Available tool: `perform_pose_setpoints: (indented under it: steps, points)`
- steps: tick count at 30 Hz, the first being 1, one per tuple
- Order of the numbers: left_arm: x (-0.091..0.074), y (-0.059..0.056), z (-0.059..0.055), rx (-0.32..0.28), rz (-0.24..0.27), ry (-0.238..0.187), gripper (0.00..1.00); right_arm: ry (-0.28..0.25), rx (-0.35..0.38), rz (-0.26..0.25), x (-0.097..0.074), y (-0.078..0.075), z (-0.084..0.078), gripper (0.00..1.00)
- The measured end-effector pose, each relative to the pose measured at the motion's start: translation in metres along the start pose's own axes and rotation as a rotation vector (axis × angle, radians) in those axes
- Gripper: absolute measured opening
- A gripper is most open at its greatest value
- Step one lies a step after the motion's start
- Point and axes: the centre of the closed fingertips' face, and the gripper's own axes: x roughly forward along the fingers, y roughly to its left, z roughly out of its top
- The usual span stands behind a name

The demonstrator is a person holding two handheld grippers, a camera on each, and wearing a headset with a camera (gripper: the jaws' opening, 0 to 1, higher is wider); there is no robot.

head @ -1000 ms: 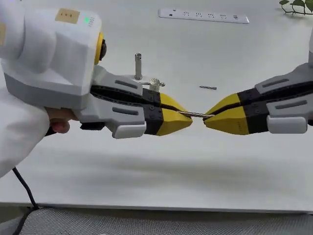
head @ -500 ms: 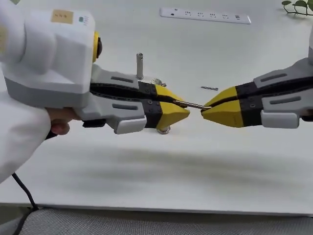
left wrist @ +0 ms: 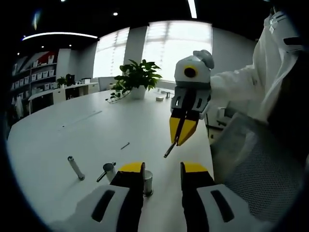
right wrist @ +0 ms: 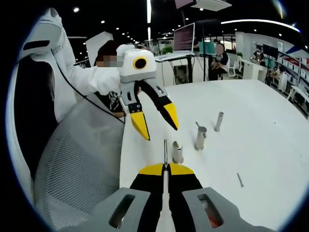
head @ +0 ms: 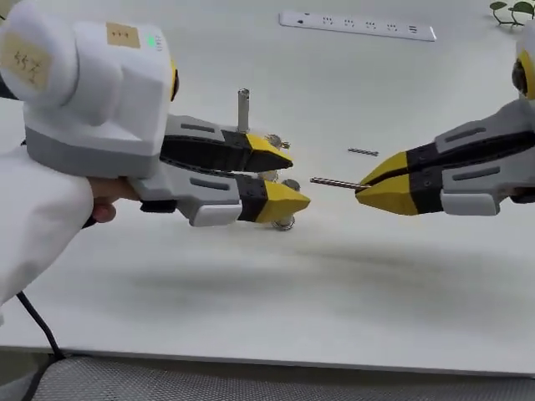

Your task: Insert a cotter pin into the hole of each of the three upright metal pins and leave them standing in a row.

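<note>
Key relation: in the head view the cotter pin lies level, its long axis running 3 to 9 o'clock. Its free tip aims at 9. The near metal pin stands just past that tip, at about 8 to 9 o'clock, apart from it.
Axes: the metal pin is upright and the cotter pin lies across it. We judge this suits a side hole, though the hole is too small for us to see.
Right tool: closed on the cotter pin's 3 o'clock end, with much of the pin jutting free. It is held level, reaching in from 3 o'clock.
Right gripper view: the cotter pin points to 12 o'clock, with the near metal pin just beside its tip at 1 o'clock.
Left tool: jaws apart, gripping nothing. Its lower jaw crosses in front of the near metal pin and hides the middle of it. We cannot tell whether they touch.
Nearer hand: the left tool, by our reading.
Row: the middle metal pin appears to carry a cotter pin already. The far metal pin stands bare toward 11 o'clock.
Spare: the spare cotter pin lies flat on the desk, at 12 o'clock from the right tool.
Next move, we judge: steady the near pin with the left tool, then slide the cotter pin toward 9.
</note>
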Motion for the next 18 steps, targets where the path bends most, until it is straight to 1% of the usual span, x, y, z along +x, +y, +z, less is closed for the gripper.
perform_pose_setpoints:
  steps: [2,6,8,10,11,12,13,14,18]
  points:
    - [0.002,-0.003,-0.002,-0.003,-0.002,0.012,0.28,0.012,0.002,-0.003,0.002,-0.003,-0.003,0.0]
    - [0.009,-0.007,-0.003,-0.003,-0.003,0.032,0.28,0.035,-0.003,-0.007,0.005,-0.008,-0.009,0.0]
    - [0.012,-0.005,-0.006,-0.021,-0.013,0.046,0.28,0.045,-0.005,-0.006,0.007,-0.011,-0.012,0.0]
    - [0.013,-0.002,-0.013,-0.026,-0.009,0.08,0.27,0.055,-0.003,-0.006,0.01,-0.014,-0.014,0.0]
    - [0.014,0.001,-0.014,-0.029,-0.001,0.089,0.27,0.058,-0.001,-0.004,0.011,-0.014,-0.015,0.0]
    - [0.014,0.003,-0.016,-0.023,0.006,0.095,0.25,0.061,0.002,-0.003,0.011,-0.016,-0.016,0.0]
    - [0.014,0.003,-0.017,-0.019,0.004,0.099,0.24,0.061,0.005,0.0,0.012,-0.016,-0.017,0.0]
    - [0.015,0.004,-0.02,-0.032,-0.002,0.105,0.22,0.062,0.008,0.002,0.013,-0.017,-0.017,0.0]
    - [0.02,0.007,-0.024,-0.021,-0.015,0.122,0.2,0.068,0.015,0.009,0.017,-0.018,-0.02,0.0]
